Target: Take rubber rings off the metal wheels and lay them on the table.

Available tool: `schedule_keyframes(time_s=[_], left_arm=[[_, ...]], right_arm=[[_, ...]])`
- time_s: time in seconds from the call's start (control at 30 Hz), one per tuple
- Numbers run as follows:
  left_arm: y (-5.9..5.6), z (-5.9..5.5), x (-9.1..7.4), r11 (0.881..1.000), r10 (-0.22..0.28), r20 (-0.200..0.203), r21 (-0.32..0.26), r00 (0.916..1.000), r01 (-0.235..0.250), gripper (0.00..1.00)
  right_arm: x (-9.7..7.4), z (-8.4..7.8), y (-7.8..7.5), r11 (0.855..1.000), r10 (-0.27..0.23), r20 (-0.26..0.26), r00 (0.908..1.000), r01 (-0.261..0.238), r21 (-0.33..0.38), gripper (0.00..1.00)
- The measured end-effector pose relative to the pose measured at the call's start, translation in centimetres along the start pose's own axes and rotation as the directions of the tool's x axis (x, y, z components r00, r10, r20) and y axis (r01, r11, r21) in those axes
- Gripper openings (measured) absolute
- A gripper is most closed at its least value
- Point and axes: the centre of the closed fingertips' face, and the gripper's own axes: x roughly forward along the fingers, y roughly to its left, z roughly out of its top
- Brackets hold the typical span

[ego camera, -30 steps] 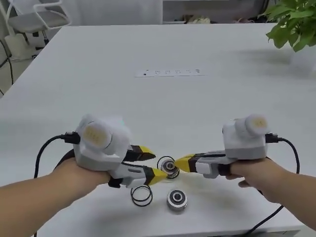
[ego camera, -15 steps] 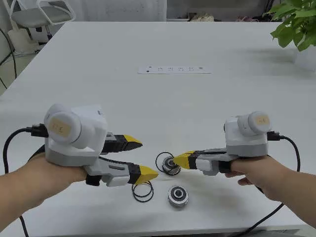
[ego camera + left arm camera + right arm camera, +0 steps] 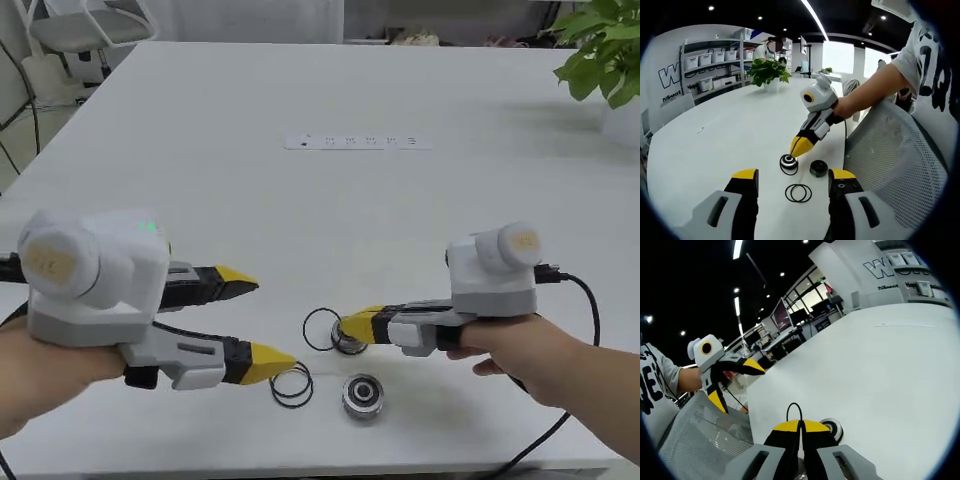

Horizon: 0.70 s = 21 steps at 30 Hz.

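While your left gripper (image 3: 253,323) hangs above the white table (image 3: 330,210) at the near left, its two yellow-tipped jaws stand wide apart with nothing between them. Your right gripper (image 3: 352,326) comes in from the right with its jaws pressed together, yellow tips meeting, and those tips rest on a metal wheel (image 3: 350,342) near the table's front edge. A black rubber ring (image 3: 320,330) lies loosely at that wheel, pushed off-centre so most of its loop sits on the table on the wheel's left side. In the right gripper view the loop shows just beyond the closed tips, and I cannot tell whether the tips pinch it or only bear down on the wheel. A second wheel (image 3: 362,396) lies flat on the table just nearer to you, apart from both grippers. Beside it to the left, two loose rings (image 3: 291,384) lie overlapping on the table, close under the left gripper's lower jaw tip.
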Motion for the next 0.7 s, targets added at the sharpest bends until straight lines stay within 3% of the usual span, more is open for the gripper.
schedule_keyframes(time_s=[0.7], left_arm=[[0.9,-0.5,-2.8,0.997,0.063,0.019,-0.048,0.9978,-0.062,0.62]], right_arm=[[2.1,-0.6,1.8,0.998,0.064,-0.074,0.9952,-0.064,0.005,0.00]])
